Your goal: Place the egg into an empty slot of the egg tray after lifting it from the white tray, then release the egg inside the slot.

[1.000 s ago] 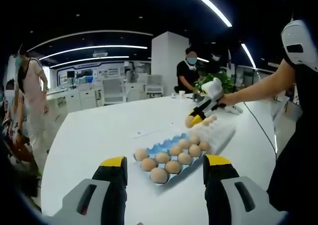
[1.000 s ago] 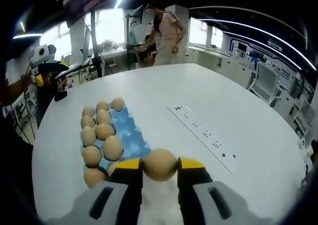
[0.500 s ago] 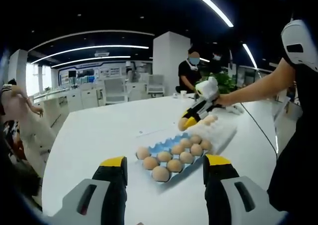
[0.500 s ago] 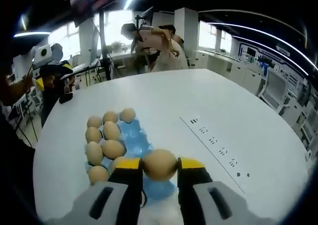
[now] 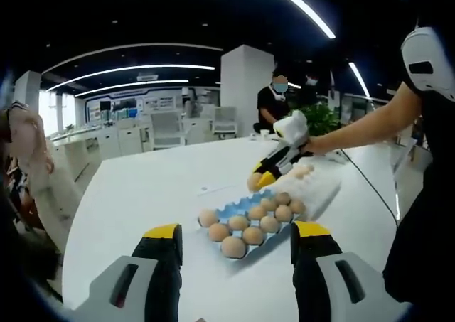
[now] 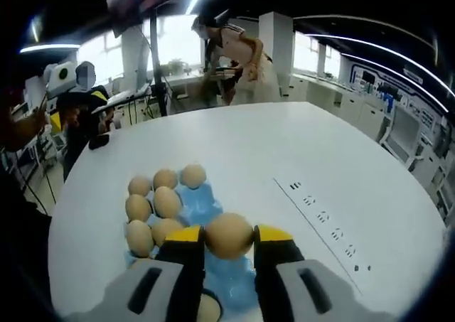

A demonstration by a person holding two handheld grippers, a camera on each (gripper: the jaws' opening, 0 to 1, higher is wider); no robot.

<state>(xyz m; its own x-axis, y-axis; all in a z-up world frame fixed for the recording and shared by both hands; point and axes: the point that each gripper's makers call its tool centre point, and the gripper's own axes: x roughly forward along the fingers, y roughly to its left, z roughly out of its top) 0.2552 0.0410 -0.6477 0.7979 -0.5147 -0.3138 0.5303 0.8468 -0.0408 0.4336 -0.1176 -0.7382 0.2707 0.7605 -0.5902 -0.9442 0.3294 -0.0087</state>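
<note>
Right gripper view has the right gripper (image 6: 229,237) clamped on the egg (image 6: 229,234), carried above the blue egg tray (image 6: 202,197) on the white surface (image 6: 284,151). Left gripper (image 5: 238,235) waits with jaws apart. Next: lower into a bare slot right of the eggs, then unclamp.

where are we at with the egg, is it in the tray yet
Done: the egg is lifted, clamped in the right gripper. In hand: it hangs over the blue egg tray, beside the eggs already seated. Left: lowering it into an empty slot and opening the jaws. The left gripper is open.
</note>
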